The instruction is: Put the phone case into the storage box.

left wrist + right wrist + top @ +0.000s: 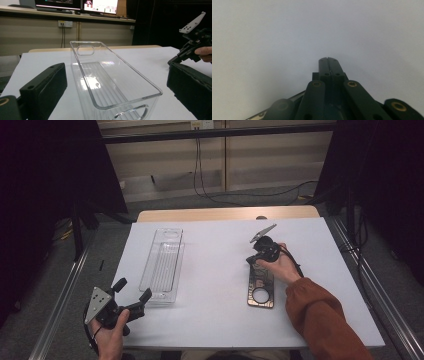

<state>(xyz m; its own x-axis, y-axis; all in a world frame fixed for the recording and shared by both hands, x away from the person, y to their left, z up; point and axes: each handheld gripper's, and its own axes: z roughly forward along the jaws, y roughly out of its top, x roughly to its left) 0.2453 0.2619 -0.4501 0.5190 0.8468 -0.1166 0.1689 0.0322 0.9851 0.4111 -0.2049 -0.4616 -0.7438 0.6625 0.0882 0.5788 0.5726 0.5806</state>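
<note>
A clear plastic bin (162, 265) lies lengthwise left of the table's middle. My left gripper (133, 290) hovers at its near end with jaws open. In the left gripper view the bin (107, 82) lies between the two spread jaws of my left gripper (117, 87), which do not touch it. A dark flat plate (261, 292) with a round hole and a coppery rim lies right of centre. My right gripper (252, 261) points down at the plate's far end, jaws shut. In the right gripper view the tips of my right gripper (328, 60) meet with nothing between them, and the plate's edge (287, 100) shows at lower left.
The white table top (215, 320) ends at a wooden strip (225, 213) at the back. Metal rails (60, 295) run along both sides. Cables (240, 195) lie on the floor behind. My right gripper (192, 50) and a hand (203, 53) show at the right of the left gripper view.
</note>
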